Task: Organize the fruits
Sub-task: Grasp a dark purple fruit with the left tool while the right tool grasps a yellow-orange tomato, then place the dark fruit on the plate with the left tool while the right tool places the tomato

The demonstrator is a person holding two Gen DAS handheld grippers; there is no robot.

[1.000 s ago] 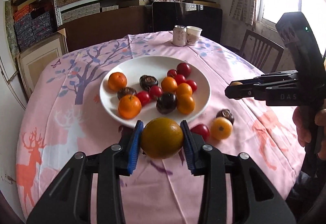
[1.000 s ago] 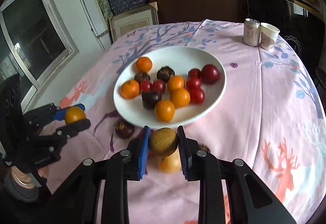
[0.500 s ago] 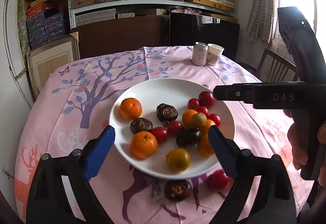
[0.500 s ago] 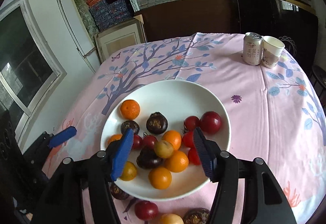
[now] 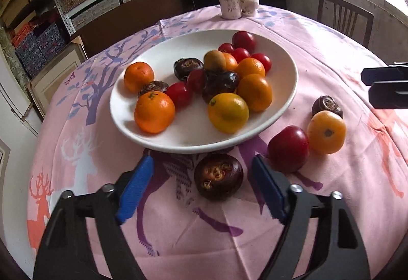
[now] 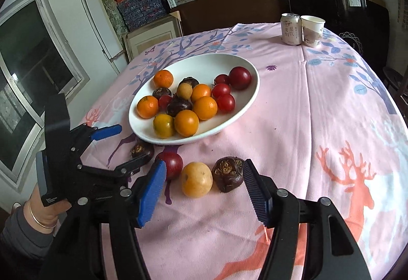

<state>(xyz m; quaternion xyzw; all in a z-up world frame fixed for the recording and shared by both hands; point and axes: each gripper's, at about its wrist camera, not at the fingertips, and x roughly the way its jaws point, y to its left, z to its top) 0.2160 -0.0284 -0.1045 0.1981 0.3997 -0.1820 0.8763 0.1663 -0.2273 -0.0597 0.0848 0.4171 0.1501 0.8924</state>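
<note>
Left gripper: the blue-padded fingers are spread wide and hold nothing. A dark purple, wrinkled round fruit lies on the pink printed tablecloth between them, touching neither pad.

Right gripper: the fingers are likewise spread wide and empty. A smooth yellow-orange round fruit and a second dark purple wrinkled fruit lie side by side on the cloth between the fingertips. A glossy dark red round fruit sits just left of the yellow-orange one, next to the left pad.

The large white shallow ceramic plate stands just beyond these loose fruits. It contains several orange tangerines, small red fruits, dark purple wrinkled fruits, a yellow-green citrus near the front rim and a tan-brown oval fruit further back. All four loose fruits lie on the cloth outside the plate's near rim.

At the far edge of the table, a white drink can and a white paper cup stand upright, just beside each other.
</note>
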